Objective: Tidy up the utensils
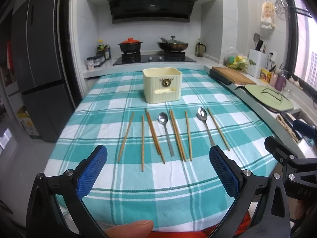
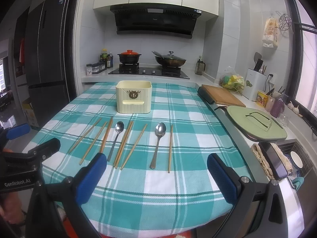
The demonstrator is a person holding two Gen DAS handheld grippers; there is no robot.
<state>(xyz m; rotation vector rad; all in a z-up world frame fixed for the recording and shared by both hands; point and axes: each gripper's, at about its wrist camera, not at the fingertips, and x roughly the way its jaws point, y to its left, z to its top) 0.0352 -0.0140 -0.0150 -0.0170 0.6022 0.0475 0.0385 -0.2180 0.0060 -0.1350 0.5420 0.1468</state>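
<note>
Both grippers, left (image 1: 158, 170) and right (image 2: 156, 175), hover with fingers apart, empty. Chopsticks (image 1: 152, 133) and spoons (image 1: 166, 134) lie unobstructed before the cream holder (image 1: 162, 85) on the checked counter (image 1: 138, 198)

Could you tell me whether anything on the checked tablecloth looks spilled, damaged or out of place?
Nothing spilled or damaged. The chopsticks and two spoons lie loose and unevenly angled in a row before the cream holder, which stands upright. Both grippers hover open.

The utensil holder's (image 1: 162, 85) inside is hidden behind its wall. A fingertip (image 1: 130, 228) is cut off by the bottom edge. The spice jar labels (image 2: 89, 69) are too small to read.
</note>
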